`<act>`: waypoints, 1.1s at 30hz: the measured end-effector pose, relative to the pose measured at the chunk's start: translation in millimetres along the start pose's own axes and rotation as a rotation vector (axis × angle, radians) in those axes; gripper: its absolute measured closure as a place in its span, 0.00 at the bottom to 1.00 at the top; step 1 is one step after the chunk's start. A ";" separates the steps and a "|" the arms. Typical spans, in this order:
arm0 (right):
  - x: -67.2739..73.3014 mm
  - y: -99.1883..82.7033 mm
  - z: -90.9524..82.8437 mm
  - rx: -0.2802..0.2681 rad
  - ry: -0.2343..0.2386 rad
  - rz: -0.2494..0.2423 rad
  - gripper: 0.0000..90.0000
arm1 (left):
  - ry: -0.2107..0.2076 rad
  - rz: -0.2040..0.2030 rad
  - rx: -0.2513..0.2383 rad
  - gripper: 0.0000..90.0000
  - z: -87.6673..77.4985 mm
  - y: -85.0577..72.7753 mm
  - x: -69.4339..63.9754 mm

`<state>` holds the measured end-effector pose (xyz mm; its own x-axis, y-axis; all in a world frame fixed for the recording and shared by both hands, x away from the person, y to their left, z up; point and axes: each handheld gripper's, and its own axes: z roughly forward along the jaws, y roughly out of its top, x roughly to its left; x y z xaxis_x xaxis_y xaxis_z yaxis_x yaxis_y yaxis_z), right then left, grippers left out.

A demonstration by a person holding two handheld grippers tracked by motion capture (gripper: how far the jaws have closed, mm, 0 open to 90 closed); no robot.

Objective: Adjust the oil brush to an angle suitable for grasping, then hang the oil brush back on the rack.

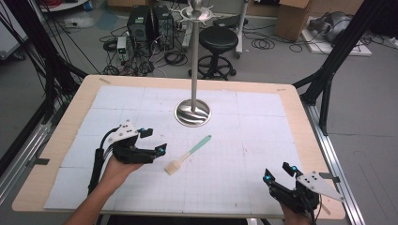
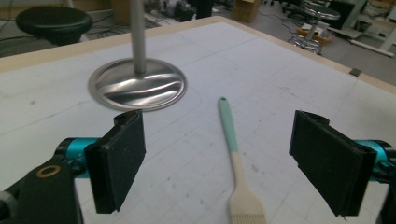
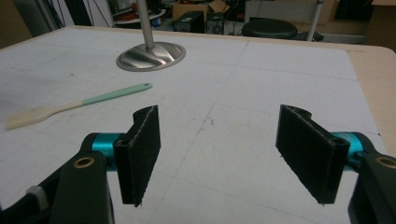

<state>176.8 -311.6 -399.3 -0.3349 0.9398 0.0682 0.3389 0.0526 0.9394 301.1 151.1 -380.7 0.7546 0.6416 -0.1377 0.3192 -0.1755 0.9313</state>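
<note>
So: wooden table (image 1: 300, 122) with a white gridded mat (image 1: 253, 140) over most of it, grey lab floor behind. Back of the room: black stool (image 1: 218, 40), PC towers (image 1: 150, 28), loose cables, cardboard boxes (image 1: 292, 16).

On the mat, a steel pole stand (image 1: 193, 112) with a round base, far-centre, beyond both sets of jaws. Nothing sits between either gripper and the brush.

Left gripper (image 1: 154, 140) is held in the person's left hand (image 1: 119, 166), jaws spread wide, nothing between them. Right gripper (image 1: 277, 173) sits near the table's near-right corner, jaws also spread wide and empty.

Pastry brush (image 1: 187, 155) lies flat on the mat, just ahead of the left jaws. In the left gripper view it lies roughly in line with the gap: bristle end nearest, between the jaws but closer to the right one, mint handle pointing away toward the stand base. In the right gripper view it lies well off to the left of the jaws, long axis nearly crosswise.
</note>
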 end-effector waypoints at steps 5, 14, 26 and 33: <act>-2.6 0.2 -0.5 -0.004 -0.011 0.015 0.33 | -0.049 -0.011 0.059 0.26 25.5 9.1 -5.3; 1.6 0.7 2.5 0.005 -0.001 -0.001 0.33 | -0.054 0.008 0.137 0.29 41.2 4.3 -13.0; -2.5 -1.4 -7.5 -0.007 -0.020 0.022 0.33 | -0.070 0.006 0.172 0.32 55.9 -0.6 -14.0; -1.1 -1.5 -6.1 -0.003 -0.019 0.015 0.33 | -0.079 0.002 0.269 0.38 68.8 -9.6 -11.9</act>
<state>171.3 -314.7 -398.7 -0.3134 0.9466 0.0759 0.3408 0.0376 0.9394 328.5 93.8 -411.2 0.7942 0.5830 -0.1715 0.4506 -0.3757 0.8098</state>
